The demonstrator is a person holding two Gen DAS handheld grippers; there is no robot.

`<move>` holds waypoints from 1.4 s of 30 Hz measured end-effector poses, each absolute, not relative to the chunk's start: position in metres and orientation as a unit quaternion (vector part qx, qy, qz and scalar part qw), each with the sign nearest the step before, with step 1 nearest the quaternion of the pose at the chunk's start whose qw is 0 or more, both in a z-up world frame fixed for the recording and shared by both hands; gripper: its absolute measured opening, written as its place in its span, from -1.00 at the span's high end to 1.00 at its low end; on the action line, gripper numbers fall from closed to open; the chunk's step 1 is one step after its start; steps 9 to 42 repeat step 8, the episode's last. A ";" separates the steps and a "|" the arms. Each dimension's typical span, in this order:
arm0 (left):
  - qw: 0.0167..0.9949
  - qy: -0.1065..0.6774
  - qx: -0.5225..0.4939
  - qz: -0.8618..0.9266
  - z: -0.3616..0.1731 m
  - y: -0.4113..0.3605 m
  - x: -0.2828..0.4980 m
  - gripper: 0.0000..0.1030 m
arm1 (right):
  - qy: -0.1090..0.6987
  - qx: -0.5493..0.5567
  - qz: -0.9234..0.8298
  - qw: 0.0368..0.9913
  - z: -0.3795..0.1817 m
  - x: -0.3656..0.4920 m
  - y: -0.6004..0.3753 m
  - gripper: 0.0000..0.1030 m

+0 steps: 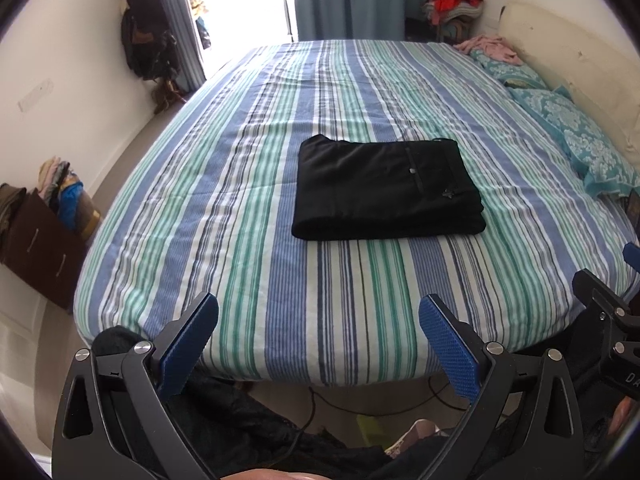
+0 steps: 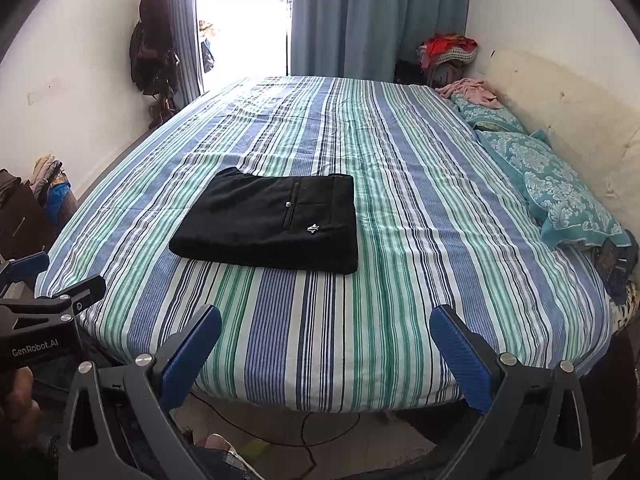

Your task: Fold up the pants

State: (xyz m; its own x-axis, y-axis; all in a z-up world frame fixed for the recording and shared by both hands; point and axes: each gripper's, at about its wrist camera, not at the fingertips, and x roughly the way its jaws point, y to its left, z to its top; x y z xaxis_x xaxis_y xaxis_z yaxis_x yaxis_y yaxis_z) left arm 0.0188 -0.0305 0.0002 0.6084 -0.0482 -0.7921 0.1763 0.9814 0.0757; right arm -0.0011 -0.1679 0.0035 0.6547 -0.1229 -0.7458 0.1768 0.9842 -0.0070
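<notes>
Black pants (image 1: 386,190) lie folded into a neat rectangle on the striped bed (image 1: 224,208), near its middle; a back pocket with a button and a small white logo faces up. They also show in the right wrist view (image 2: 268,224). My left gripper (image 1: 318,312) is open and empty, held back over the bed's near edge, well short of the pants. My right gripper (image 2: 326,322) is also open and empty, at the near edge beside the left one. The right gripper shows at the right rim of the left view (image 1: 608,300), the left gripper at the left rim of the right view (image 2: 44,292).
Teal patterned pillows (image 2: 560,196) and a pink cloth (image 2: 472,90) lie along the cream headboard (image 2: 560,104) on the right. A brown drawer unit (image 1: 36,248) with clothes stands left of the bed. Blue curtains (image 2: 376,20) hang behind. Cables (image 2: 304,432) run on the floor below.
</notes>
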 end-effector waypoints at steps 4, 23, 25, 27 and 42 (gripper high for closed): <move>0.893 0.440 0.070 -0.065 -0.001 -0.030 0.018 -0.96 | 0.409 0.036 -0.082 0.908 0.002 -0.001 -0.168 -1.00; 0.895 0.437 0.070 -0.062 -0.001 -0.029 0.017 -0.96 | 0.407 0.037 -0.082 0.909 0.003 -0.001 -0.168 -1.00; 0.895 0.437 0.070 -0.062 -0.001 -0.029 0.017 -0.96 | 0.407 0.037 -0.082 0.909 0.003 -0.001 -0.168 -1.00; 0.895 0.437 0.070 -0.062 -0.001 -0.029 0.017 -0.96 | 0.407 0.037 -0.082 0.909 0.003 -0.001 -0.168 -1.00; 0.895 0.437 0.070 -0.062 -0.001 -0.029 0.017 -0.96 | 0.407 0.037 -0.082 0.909 0.003 -0.001 -0.168 -1.00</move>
